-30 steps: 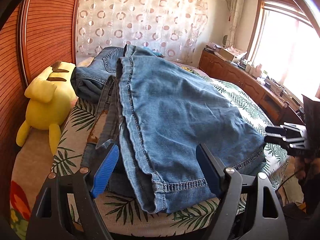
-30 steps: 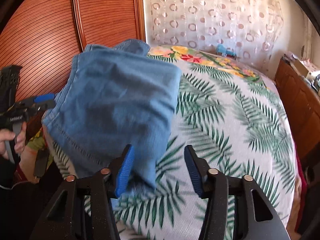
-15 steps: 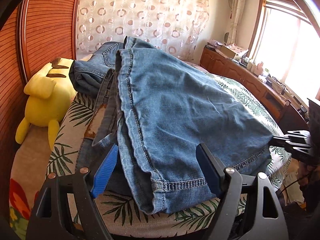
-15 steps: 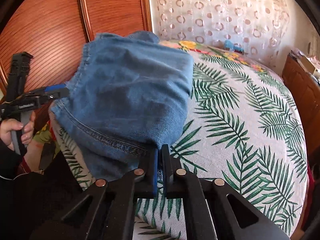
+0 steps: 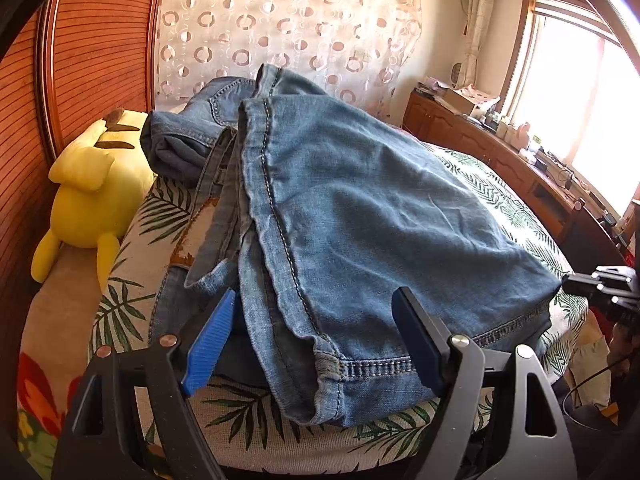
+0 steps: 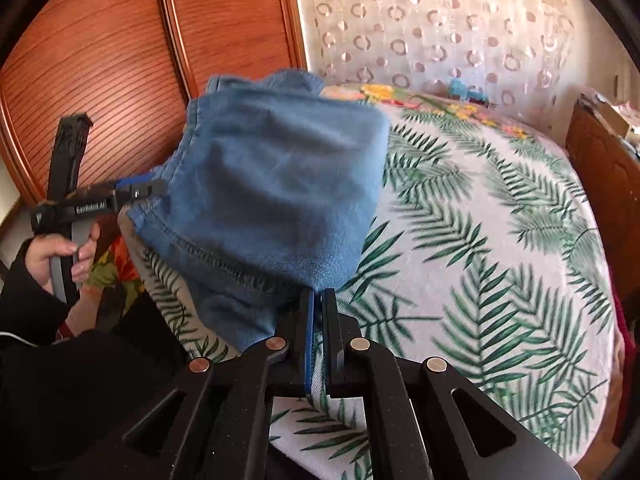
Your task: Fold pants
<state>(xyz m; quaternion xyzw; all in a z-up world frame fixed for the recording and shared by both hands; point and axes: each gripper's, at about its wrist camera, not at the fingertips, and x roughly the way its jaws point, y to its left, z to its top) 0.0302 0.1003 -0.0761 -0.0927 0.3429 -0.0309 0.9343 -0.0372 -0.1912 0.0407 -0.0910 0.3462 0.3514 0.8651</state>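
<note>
Your right hand-held gripper (image 6: 318,300) is pinching the jeans (image 5: 360,220) hem corner at 3 o'clock. Left hand-held gripper (image 5: 316,340) sits spread wide over the near hem, w/ nothing gripped.

The left gripper (image 5: 316,340) fills the bottom of its own view, its jaws standing wide apart with blue pads facing each other. In the right wrist view it shows at the left edge of the frame, held by a bare hand (image 6: 66,250) in a black sleeve, pointing right. The right gripper (image 6: 318,320) sits at bottom centre of its view, jaws pressed nearly together, pinching the jeans (image 6: 276,188) corner.
</note>
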